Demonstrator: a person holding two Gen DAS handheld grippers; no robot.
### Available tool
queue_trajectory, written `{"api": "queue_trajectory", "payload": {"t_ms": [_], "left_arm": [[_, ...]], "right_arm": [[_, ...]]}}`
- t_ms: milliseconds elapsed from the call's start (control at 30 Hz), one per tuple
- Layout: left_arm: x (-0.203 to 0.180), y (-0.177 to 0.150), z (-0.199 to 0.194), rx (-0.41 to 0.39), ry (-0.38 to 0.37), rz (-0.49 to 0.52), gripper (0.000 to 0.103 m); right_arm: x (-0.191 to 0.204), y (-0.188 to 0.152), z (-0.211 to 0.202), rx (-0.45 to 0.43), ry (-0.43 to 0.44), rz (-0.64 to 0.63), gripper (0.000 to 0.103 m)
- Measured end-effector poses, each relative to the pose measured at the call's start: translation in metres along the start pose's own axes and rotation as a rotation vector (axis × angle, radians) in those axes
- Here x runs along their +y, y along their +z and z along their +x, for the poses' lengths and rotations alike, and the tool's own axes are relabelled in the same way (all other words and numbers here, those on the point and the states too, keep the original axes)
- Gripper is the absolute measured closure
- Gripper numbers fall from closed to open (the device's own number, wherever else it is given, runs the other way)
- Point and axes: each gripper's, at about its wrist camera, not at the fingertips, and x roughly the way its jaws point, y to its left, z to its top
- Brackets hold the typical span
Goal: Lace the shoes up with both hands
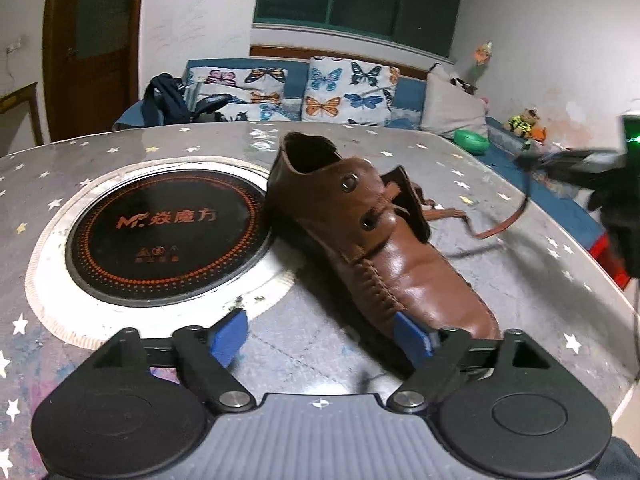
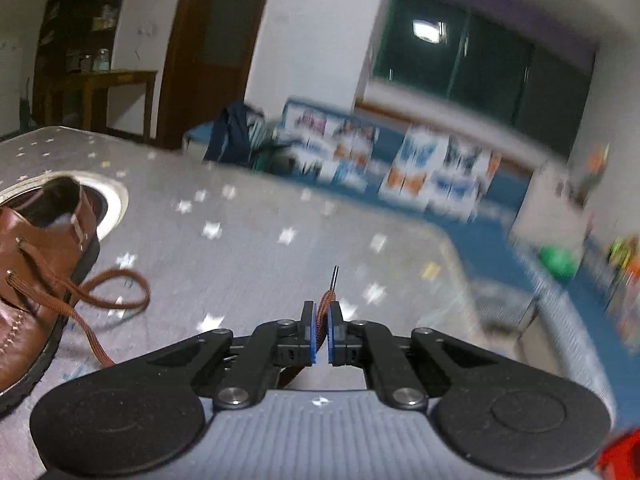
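A brown leather shoe (image 1: 380, 248) lies on the grey star-patterned table (image 1: 460, 168), toe toward the left wrist camera. My left gripper (image 1: 320, 336) is open, its blue pads apart; the right pad (image 1: 412, 338) sits against the shoe's toe, the left pad in free air. In the right wrist view the shoe (image 2: 36, 264) is at the left edge, and its brown lace (image 2: 116, 300) loops over the table. My right gripper (image 2: 321, 330) is shut on the lace end (image 2: 326, 304), whose dark tip (image 2: 334, 276) sticks out past the pads. From the left wrist view the lace (image 1: 500, 228) stretches right toward the blurred right gripper (image 1: 576, 164).
A round black induction hob (image 1: 168, 236) is set into the table left of the shoe. Behind the table stands a blue sofa with butterfly cushions (image 1: 344, 92), a green bowl (image 1: 472, 140) and toys. The table's right edge (image 1: 592, 248) drops off close to the shoe.
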Motion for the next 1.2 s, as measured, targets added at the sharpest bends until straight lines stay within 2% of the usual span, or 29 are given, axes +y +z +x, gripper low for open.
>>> {"api": "queue_trajectory", "payload": {"t_ms": [167, 233, 367, 467, 733, 1000, 1200], "left_arm": [[-0.003, 0.006, 0.002, -0.001, 0.031, 0.009, 0.007], [-0.005, 0.008, 0.003, -0.001, 0.050, 0.020, 0.000], [-0.007, 0.013, 0.006, 0.010, 0.089, 0.041, 0.000], [-0.005, 0.015, 0.009, 0.024, 0.105, 0.035, 0.000], [-0.002, 0.021, 0.015, 0.051, 0.164, 0.010, 0.000], [0.005, 0.026, 0.018, 0.083, 0.183, -0.058, 0.000], [0.004, 0.026, 0.022, 0.110, 0.218, -0.040, 0.000]], "right_arm": [[-0.002, 0.022, -0.043, -0.143, -0.109, -0.151, 0.099], [0.002, 0.025, -0.055, -0.189, -0.153, -0.223, 0.099], [0.016, 0.027, -0.070, -0.255, -0.238, -0.370, 0.099], [0.023, 0.027, -0.072, -0.281, -0.280, -0.431, 0.099], [0.034, 0.033, -0.073, -0.322, -0.313, -0.473, 0.099], [0.044, 0.037, -0.071, -0.345, -0.336, -0.510, 0.099], [0.045, 0.039, -0.074, -0.358, -0.339, -0.526, 0.099]]}}
